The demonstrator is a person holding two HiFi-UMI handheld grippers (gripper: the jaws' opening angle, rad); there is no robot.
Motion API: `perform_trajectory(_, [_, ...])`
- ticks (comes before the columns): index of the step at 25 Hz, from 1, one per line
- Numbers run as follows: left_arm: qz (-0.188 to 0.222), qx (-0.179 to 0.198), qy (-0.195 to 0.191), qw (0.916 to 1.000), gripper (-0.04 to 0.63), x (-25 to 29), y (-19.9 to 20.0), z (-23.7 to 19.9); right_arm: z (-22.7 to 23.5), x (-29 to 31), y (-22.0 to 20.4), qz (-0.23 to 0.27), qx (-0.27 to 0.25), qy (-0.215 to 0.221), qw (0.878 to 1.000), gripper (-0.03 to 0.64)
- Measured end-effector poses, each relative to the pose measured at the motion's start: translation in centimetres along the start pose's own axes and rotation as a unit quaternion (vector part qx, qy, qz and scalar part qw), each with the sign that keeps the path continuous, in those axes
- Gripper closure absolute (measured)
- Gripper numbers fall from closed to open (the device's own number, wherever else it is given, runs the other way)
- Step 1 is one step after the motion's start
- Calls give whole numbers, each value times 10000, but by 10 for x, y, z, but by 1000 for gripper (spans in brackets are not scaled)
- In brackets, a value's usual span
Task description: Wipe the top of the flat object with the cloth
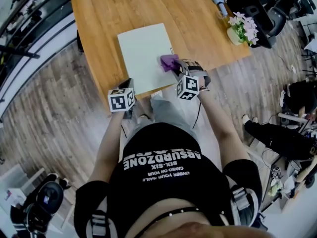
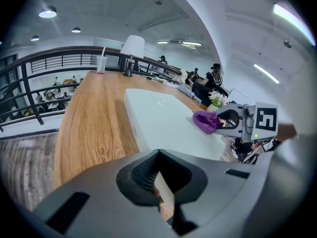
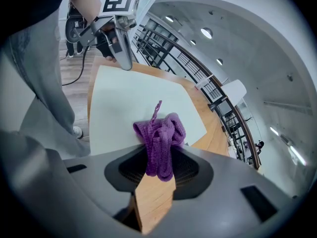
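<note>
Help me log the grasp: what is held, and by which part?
The right gripper pinches the purple cloth by its bunched end, the rest lying on the flat white object. The left gripper holds nothing.

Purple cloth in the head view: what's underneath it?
The pale flat object, near its right edge. The patch directly beneath the purple cloth is covered; the right gripper clamps the cloth.
</note>
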State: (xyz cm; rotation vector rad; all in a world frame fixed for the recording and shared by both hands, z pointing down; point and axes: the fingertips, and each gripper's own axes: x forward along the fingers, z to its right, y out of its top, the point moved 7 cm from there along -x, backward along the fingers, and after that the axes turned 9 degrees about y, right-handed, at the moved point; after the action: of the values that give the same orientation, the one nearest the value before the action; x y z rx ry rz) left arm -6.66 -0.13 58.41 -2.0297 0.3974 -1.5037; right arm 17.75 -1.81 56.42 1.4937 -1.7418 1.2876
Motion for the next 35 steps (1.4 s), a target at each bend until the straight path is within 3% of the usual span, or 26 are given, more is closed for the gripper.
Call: perform_trajectory(35, [121,94,75,9999,580,0,-4,3,-56,-31,-20,-177,305,-58,9994,477])
